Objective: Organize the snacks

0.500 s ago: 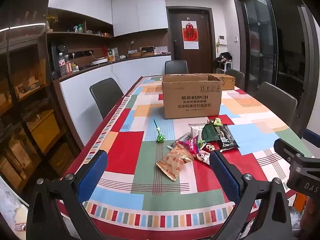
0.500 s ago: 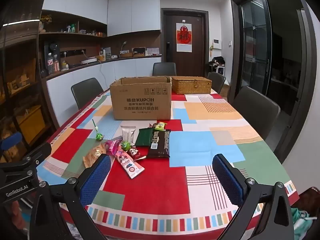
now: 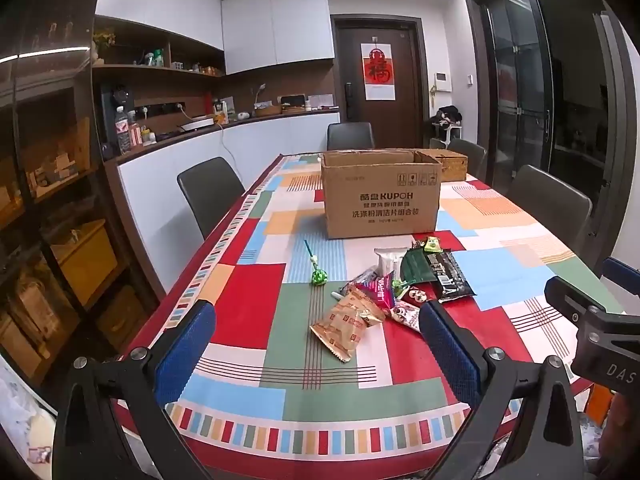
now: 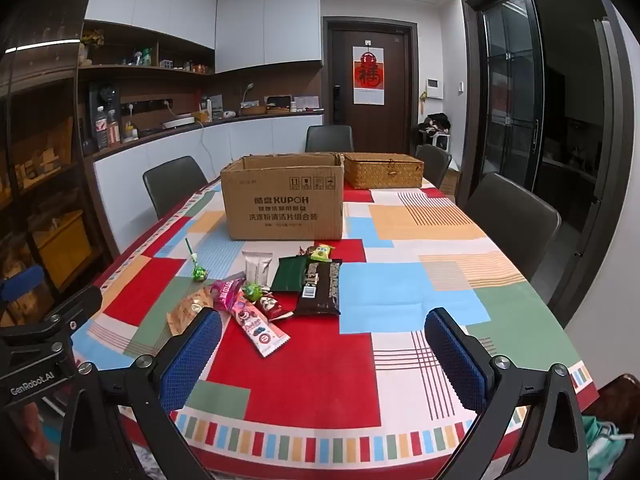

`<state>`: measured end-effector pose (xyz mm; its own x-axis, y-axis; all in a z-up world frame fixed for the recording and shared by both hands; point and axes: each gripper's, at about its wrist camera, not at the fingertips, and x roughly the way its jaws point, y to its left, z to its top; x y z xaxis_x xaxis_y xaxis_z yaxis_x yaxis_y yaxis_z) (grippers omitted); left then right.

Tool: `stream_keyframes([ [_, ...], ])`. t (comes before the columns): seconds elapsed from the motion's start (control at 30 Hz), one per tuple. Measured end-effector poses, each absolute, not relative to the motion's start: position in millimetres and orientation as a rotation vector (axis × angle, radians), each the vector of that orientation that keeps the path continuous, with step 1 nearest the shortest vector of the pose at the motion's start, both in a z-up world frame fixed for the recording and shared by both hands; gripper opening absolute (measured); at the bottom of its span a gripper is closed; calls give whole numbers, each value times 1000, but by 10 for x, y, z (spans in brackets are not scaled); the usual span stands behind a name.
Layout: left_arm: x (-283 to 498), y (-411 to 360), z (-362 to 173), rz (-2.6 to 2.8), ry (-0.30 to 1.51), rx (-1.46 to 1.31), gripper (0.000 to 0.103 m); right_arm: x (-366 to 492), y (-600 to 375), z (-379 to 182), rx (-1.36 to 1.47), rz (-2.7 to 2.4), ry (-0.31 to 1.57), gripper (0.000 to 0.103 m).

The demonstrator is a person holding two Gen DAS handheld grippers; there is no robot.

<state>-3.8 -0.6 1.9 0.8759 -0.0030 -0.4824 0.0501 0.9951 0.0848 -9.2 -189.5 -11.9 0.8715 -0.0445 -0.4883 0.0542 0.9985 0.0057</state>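
A pile of snack packets lies on the patchwork tablecloth: a tan packet (image 3: 344,326), a dark brown bar (image 4: 320,288), a dark green packet (image 4: 289,274), a pink-and-white packet (image 4: 258,326) and a green lollipop (image 3: 319,276). An open cardboard box (image 3: 382,196) stands behind them, with a wicker basket (image 4: 382,170) beside it. My left gripper (image 3: 316,356) is open and empty above the table's near edge, short of the tan packet. My right gripper (image 4: 324,354) is open and empty, short of the pink-and-white packet.
Dark chairs (image 3: 210,192) stand around the table (image 4: 420,292). A white counter (image 3: 200,160) and shelves run along the left wall. A dark door (image 4: 370,84) is at the back, glass doors (image 4: 516,108) on the right.
Both grippers have edged slightly forward toward the snacks. Nothing on the table has moved.
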Motion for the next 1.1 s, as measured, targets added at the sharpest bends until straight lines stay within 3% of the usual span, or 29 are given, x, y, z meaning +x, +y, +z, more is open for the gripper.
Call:
stream_keyframes([
  [1.1, -47, -11, 18, -33, 498, 95, 103, -119, -1903, -89, 20, -46, 503, 103],
])
